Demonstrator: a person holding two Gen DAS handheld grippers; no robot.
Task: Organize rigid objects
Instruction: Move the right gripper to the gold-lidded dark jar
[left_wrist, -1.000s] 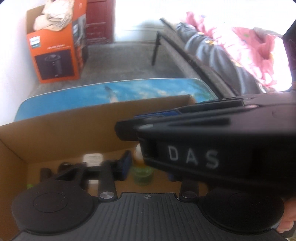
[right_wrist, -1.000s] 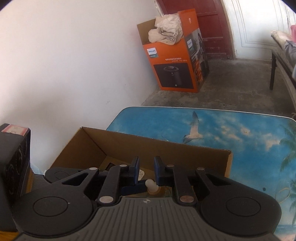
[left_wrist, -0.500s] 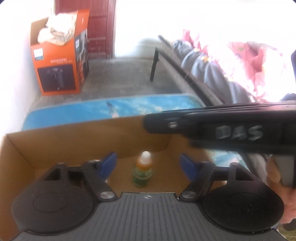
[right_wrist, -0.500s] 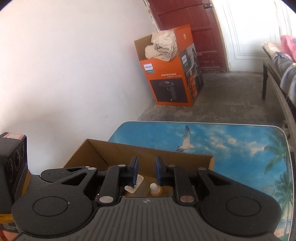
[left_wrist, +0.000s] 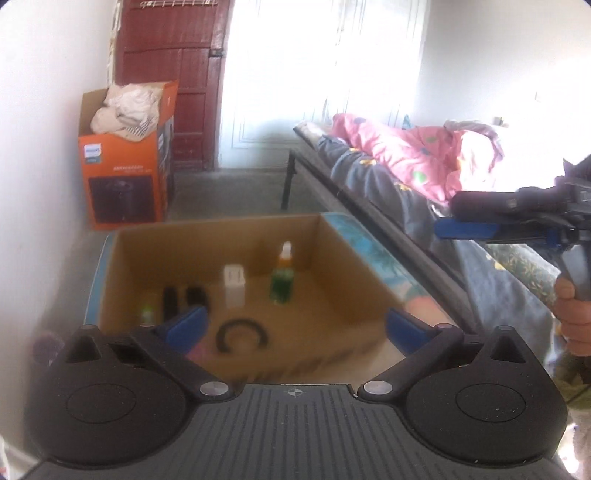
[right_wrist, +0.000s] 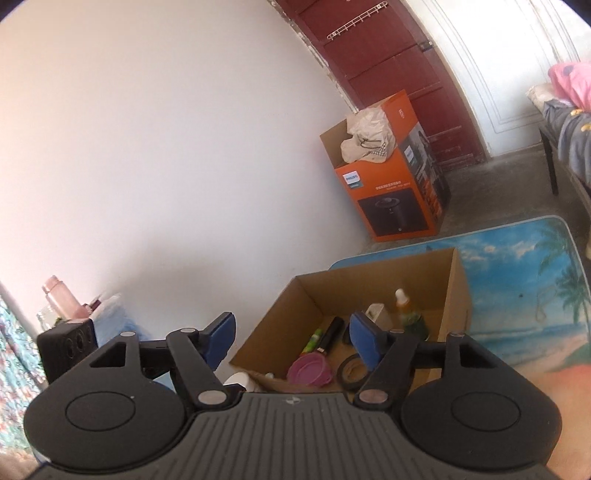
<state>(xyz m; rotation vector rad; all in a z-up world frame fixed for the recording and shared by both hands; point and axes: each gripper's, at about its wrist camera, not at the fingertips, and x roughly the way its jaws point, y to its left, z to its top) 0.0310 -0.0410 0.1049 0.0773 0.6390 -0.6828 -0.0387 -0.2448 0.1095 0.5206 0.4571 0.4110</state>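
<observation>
Cardboard box (left_wrist: 325, 258) holding bottle (left_wrist: 282, 275) sits on seascape-print table (right_wrist: 517, 258); orange carton (left_wrist: 125, 177) at 11 o'clock. Left gripper (left_wrist: 295, 328) and right gripper (right_wrist: 291, 332), jaws just opened, hold nothing

Both wrist cameras look forward along their fingers, tilted downward. The left view faces the cardboard box (left_wrist: 221, 258) squarely at 12 o'clock, near; the right view sees it (right_wrist: 376, 288) toward 2 o'clock. Both share the orange carton (left_wrist: 125, 177).
</observation>
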